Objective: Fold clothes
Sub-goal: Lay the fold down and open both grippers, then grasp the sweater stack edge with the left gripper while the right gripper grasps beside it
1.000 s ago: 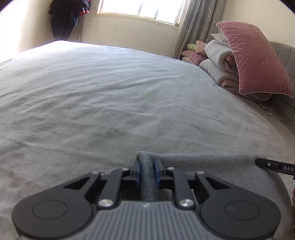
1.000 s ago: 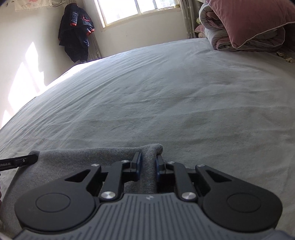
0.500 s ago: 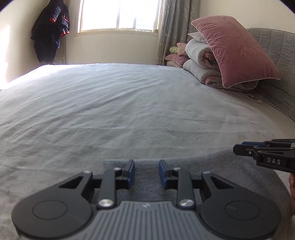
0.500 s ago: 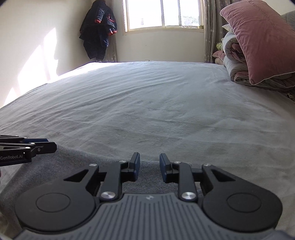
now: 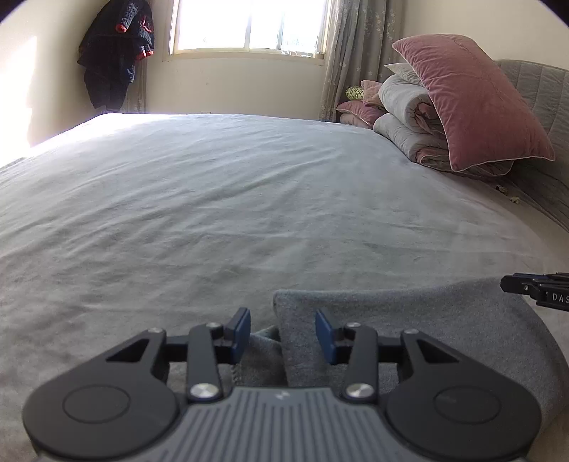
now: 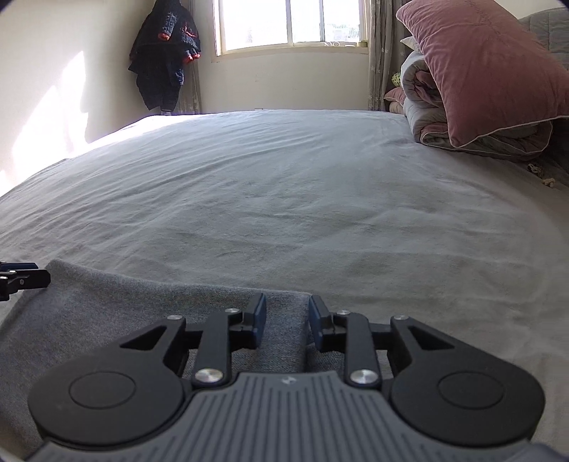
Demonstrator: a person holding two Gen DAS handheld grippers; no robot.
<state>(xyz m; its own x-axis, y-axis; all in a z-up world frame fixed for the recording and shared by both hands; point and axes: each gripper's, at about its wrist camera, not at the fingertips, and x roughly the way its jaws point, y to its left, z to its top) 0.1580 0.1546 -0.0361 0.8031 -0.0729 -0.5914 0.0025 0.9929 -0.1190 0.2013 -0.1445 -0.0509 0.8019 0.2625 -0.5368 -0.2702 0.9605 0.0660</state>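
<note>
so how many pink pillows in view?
2. One big pink pillow leans on the rolled duvet by the headboard; a smaller one lies behind, near the curtain. More may be hidden.

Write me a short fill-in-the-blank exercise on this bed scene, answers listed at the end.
1. The grey garment lies on the ____.
2. The pillow leaning on the folded quilts is ____ in colour.
3. The dark jacket hangs to the ____ of the window.
4. The left gripper has its jaws ____ around the garment's corner.

Answers: bed; pink; left; opening
</note>
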